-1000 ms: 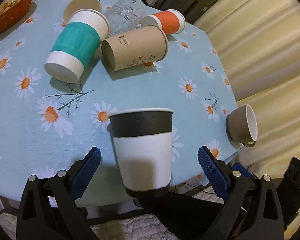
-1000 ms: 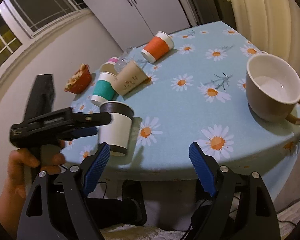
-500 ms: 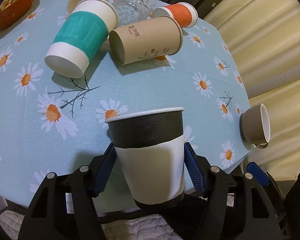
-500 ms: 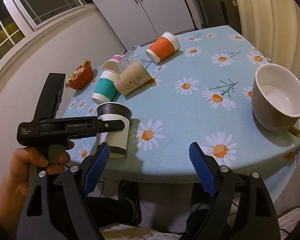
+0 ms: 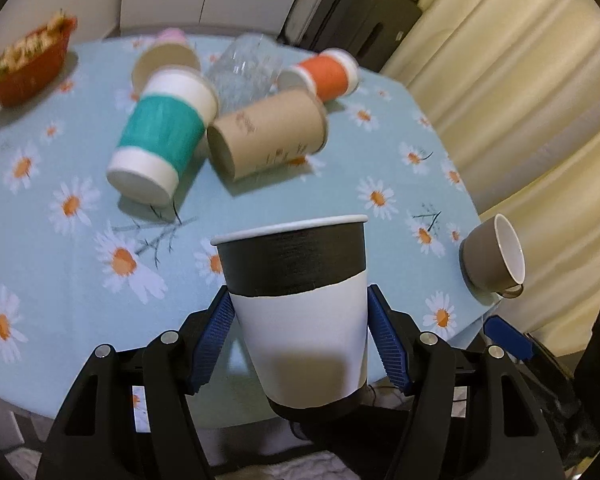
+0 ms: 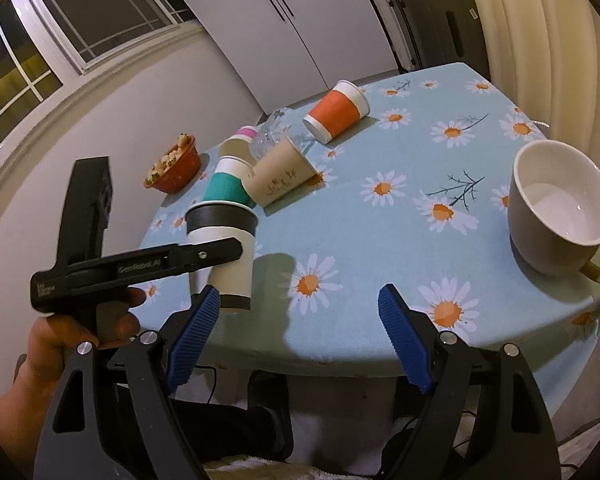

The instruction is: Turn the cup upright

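A black-and-white paper cup (image 5: pixel 300 312) stands upright, rim up, between the blue pads of my left gripper (image 5: pixel 298 340), which is shut on its lower half. In the right wrist view the same cup (image 6: pixel 224 248) hangs near the table's front left edge, its base a little above the cloth, with the left gripper (image 6: pixel 220 254) clamped on it. My right gripper (image 6: pixel 300 340) is open and empty below the table's front edge.
On the daisy tablecloth (image 5: pixel 60 240) lie a teal cup (image 5: pixel 160 144), a brown cup (image 5: pixel 268 132), an orange cup (image 5: pixel 324 74) and a glass (image 5: pixel 244 68), all on their sides. A grey mug (image 6: pixel 560 208) stands at the right edge. A red bowl (image 6: pixel 172 166) sits far left.
My left gripper closed on the black-and-white cup and raised it slightly off the table. The right gripper stayed open and nearly still.
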Demonstrator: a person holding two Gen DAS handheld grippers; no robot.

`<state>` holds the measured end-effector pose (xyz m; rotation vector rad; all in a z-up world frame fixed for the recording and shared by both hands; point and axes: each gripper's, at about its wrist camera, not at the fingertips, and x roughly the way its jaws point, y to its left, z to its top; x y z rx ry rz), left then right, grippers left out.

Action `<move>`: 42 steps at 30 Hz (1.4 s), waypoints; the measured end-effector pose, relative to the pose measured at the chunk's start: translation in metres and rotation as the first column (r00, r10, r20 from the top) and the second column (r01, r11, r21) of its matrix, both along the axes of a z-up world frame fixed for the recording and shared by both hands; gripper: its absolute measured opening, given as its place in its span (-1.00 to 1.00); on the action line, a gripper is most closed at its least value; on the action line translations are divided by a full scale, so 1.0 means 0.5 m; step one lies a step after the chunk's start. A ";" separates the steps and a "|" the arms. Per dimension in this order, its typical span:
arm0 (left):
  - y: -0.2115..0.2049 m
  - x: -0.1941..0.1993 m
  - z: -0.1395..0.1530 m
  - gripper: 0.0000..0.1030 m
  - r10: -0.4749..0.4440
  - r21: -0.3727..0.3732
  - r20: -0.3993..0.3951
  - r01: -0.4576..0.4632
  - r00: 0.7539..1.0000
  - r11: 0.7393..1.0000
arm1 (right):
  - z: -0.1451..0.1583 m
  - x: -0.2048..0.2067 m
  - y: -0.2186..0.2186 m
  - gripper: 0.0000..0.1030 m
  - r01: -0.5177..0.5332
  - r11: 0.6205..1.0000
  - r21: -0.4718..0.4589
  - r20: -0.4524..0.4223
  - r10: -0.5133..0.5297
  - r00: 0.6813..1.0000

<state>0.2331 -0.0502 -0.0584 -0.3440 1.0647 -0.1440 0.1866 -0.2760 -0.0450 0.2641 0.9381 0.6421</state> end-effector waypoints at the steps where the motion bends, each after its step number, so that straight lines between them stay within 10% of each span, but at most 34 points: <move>1: 0.001 -0.008 0.011 0.25 0.000 0.016 0.028 0.000 1.000 1.000 | -0.001 0.001 0.000 0.57 0.000 1.000 0.001 -0.005 0.000 1.000; 10: -0.005 -0.068 0.070 0.25 0.016 0.141 0.272 -0.057 0.962 0.988 | -0.005 0.006 -0.003 0.57 0.002 1.000 0.027 -0.032 -0.001 0.999; 24: -0.054 -0.170 0.035 0.25 0.085 0.262 0.612 -0.303 0.787 0.916 | -0.018 0.015 -0.012 0.57 0.020 0.999 0.049 -0.073 -0.016 0.997; 35: -0.117 -0.193 -0.040 0.26 0.033 0.370 0.724 -0.429 0.689 0.824 | -0.026 0.017 -0.015 0.57 0.053 0.999 -0.006 -0.064 -0.053 0.997; 42: -0.122 -0.191 -0.075 0.26 0.025 0.352 0.766 -0.451 0.643 0.821 | -0.036 0.021 -0.005 0.57 0.049 0.998 -0.038 -0.068 -0.051 0.996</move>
